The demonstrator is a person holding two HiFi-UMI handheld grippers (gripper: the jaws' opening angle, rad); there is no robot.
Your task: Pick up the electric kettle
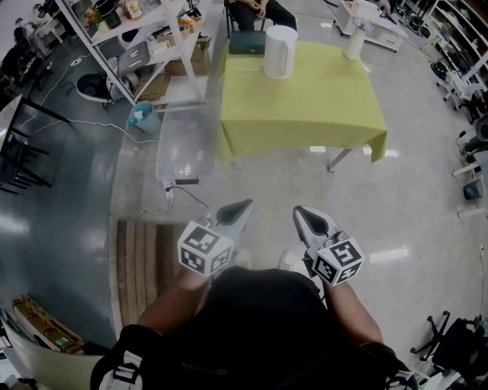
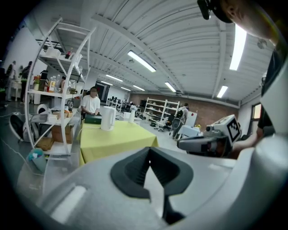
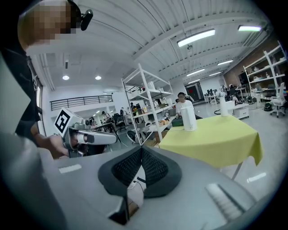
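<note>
The person's own dark-clad torso fills the near bottom of the head view and hides the floor beneath, apart from one white shoe tip that shows between the arms. The left gripper and the right gripper are held side by side and apart from each other over bare floor. Each gripper's own view shows its black ribbed pads pressed together at the tips with nothing between them. A slatted wooden pallet lies to the near left, its near end covered by the left arm. Beyond it a cable and plug lie on the floor at the foot of a translucent plastic panel that blurs whatever is behind it. A broad strip of pale glossy floor lies open between the grippers and the table with the yellow-green cloth. The cloth hangs over the near edge and hides all but one leg. The tall white electric kettle stands upright near the table's far edge, well apart from both grippers, with a dark green box just to its left. A seated person behind is cut off by the frame. A white metal shelf rack crowds the table's far left side.
</note>
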